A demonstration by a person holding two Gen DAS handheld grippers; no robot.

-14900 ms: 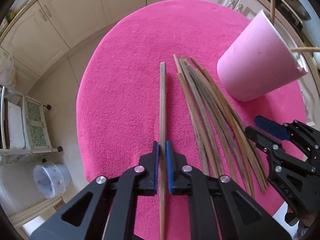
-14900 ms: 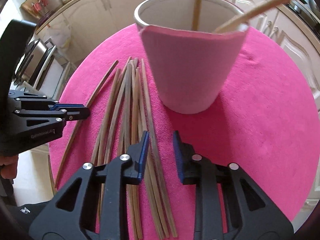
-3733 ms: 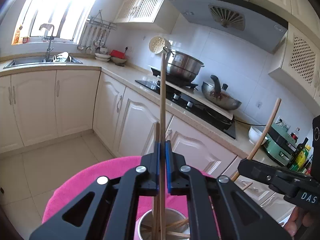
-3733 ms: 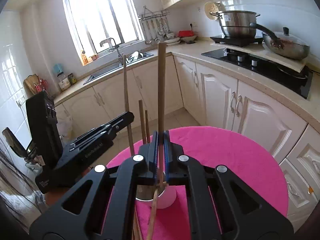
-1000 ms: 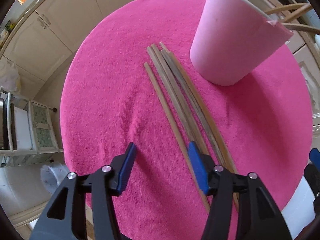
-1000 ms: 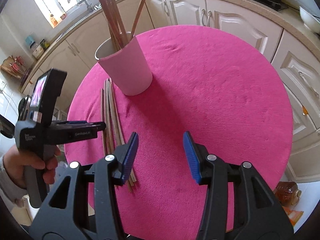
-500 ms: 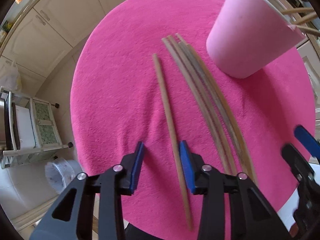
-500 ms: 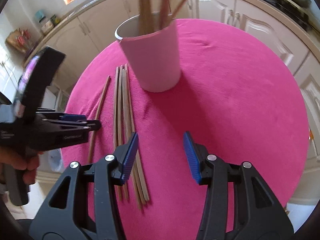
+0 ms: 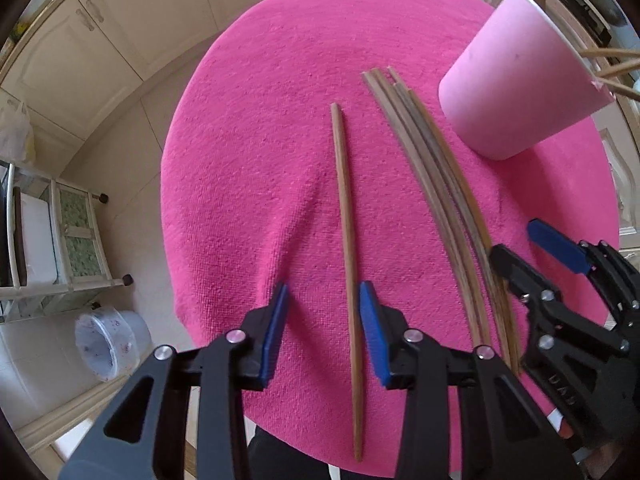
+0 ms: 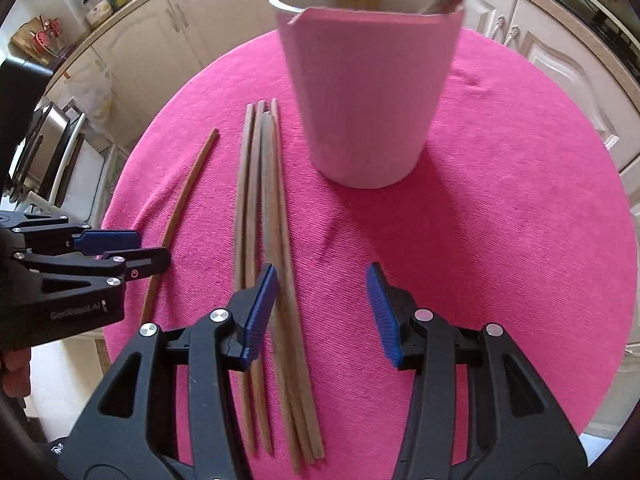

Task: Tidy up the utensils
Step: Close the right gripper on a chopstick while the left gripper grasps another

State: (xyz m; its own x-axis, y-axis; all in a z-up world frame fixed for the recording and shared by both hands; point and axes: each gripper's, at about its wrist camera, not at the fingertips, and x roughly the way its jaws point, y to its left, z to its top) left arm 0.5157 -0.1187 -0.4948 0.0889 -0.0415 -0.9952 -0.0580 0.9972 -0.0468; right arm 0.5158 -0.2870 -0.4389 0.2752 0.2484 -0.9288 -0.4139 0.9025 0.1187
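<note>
A single wooden chopstick [image 9: 347, 216] lies apart on the round pink table [image 9: 248, 152]. My left gripper [image 9: 322, 332] is open, low over the table, with this chopstick between its fingers near the right pad. A bundle of several chopsticks [image 9: 436, 184] lies to its right, beside a pink cup [image 9: 520, 88] holding more chopsticks. My right gripper [image 10: 320, 312] is open over the bundle [image 10: 272, 240], whose rightmost sticks pass just inside its left pad. The cup [image 10: 368, 96] stands ahead. The left gripper also shows in the right wrist view [image 10: 120, 250] over the single chopstick [image 10: 184, 204].
The table edge drops to a tiled floor. A white rack [image 9: 52, 240] and a plastic bin [image 9: 108, 344] stand below at the left. Cream kitchen cabinets [image 9: 120, 20] run behind the table.
Both grippers have come down closer to the table. My left gripper now straddles the single chopstick. My right gripper has moved toward the bundle and the cup.
</note>
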